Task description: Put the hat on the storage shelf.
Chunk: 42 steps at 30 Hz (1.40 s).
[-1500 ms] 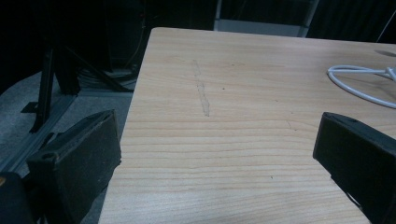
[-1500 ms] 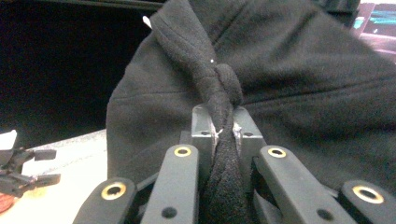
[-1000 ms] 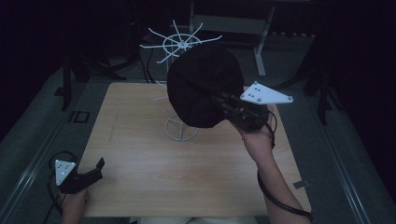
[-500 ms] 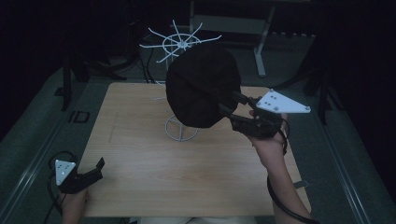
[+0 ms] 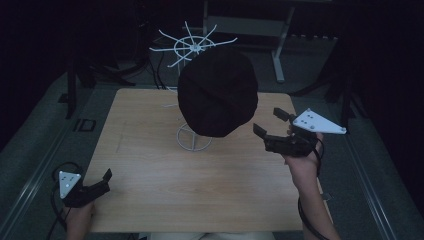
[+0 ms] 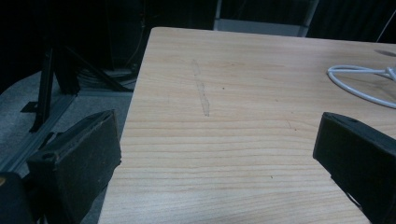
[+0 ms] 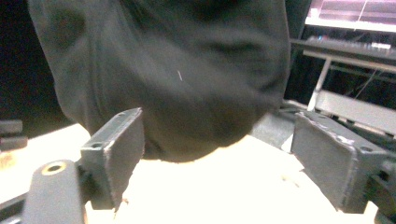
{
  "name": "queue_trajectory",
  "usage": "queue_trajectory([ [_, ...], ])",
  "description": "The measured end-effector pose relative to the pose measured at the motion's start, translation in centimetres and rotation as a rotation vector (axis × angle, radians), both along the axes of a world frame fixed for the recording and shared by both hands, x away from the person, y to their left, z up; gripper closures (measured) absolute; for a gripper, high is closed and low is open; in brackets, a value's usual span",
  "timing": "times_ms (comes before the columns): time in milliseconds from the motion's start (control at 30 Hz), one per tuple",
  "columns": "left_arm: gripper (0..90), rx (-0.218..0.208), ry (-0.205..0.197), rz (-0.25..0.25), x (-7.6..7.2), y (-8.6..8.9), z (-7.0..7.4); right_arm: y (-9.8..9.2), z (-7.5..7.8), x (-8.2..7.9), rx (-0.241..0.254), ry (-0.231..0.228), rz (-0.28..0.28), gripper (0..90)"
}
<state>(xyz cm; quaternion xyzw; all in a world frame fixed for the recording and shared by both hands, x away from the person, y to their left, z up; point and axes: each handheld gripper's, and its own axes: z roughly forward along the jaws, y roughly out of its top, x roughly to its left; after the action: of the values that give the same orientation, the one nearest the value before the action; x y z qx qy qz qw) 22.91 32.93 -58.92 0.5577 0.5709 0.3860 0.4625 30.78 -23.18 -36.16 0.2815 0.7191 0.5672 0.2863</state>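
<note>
A black hat (image 5: 218, 92) hangs on a white wire stand (image 5: 194, 137) at the middle of the wooden table (image 5: 150, 170). My right gripper (image 5: 269, 122) sits just right of the hat, apart from it; its jaws have just been opening and stand wide, with nothing between them. In the right gripper view the hat (image 7: 177, 74) hangs beyond the open gripper (image 7: 219, 158). My left gripper (image 5: 102, 180) rests at the table's near left corner, open and empty. The left gripper view looks between that gripper's (image 6: 219, 158) parted jaws onto bare wood and the stand's white base ring (image 6: 359, 81).
A second white wire rack (image 5: 192, 45) with radiating spokes stands behind the table's far edge. Dark stands and cables surround the table on a grey floor. A metal frame (image 5: 277, 45) stands at the back right.
The right gripper let go of the hat's right edge, opened, and drew back to the right and down. The hat stays on the stand. The left gripper has not moved.
</note>
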Motion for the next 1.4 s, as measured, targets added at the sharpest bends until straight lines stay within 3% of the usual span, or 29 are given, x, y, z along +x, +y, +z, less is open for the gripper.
queue_trajectory([
  [267,1.5,0.000,-0.002,0.000,0.0,0.0,0.0,-1.2,-3.4,0.8,-0.039,0.041,-0.053,13.8],
  [667,1.4,-0.001,-0.002,0.000,0.0,0.0,0.0,-3.8,-10.1,2.5,-0.074,0.113,-0.115,13.9],
  [700,1.5,-0.001,-0.002,0.000,0.0,0.0,0.0,-3.8,-10.1,2.5,-0.074,0.113,-0.115,13.9],
  [900,1.4,-0.001,0.000,0.002,0.0,0.0,0.0,-5.9,-13.6,3.4,-0.103,0.161,-0.173,13.9],
  [1200,1.4,0.002,-0.002,0.000,0.0,0.0,0.0,-8.5,-16.5,3.6,-0.118,0.227,-0.253,14.0],
  [1400,1.5,0.002,-0.001,-0.001,0.0,0.0,0.0,-10.5,-18.5,3.5,-0.136,0.273,-0.334,14.0],
])
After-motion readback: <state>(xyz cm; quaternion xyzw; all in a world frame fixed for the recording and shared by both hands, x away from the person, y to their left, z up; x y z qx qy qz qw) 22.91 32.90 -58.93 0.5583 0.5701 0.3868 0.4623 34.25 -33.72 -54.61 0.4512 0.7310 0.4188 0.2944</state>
